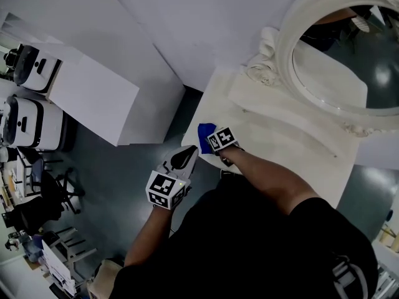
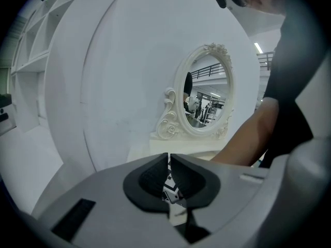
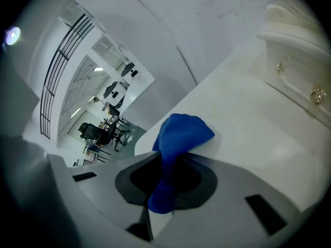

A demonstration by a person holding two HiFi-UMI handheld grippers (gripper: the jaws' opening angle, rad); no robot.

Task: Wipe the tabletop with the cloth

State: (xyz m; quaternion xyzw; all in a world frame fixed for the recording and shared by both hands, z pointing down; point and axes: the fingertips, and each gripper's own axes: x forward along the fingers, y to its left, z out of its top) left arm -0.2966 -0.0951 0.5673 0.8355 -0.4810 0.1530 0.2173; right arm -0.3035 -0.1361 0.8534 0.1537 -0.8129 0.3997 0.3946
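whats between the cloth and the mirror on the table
Only bare cream tabletop lies between the cloth and the mirror, as the head view shows.

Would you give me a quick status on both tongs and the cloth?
Right tongs shut on cloth, at a corner of the tabletop. Left tongs shut, empty, held off to the side. Mirror at the back, nothing else in the way.

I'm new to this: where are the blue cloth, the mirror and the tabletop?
blue cloth (image 3: 183, 133): right gripper view, on its bunched free end.
mirror (image 1: 330, 73): head view, on the glass inside the frame.
tabletop (image 1: 287, 148): head view, on a bare patch.
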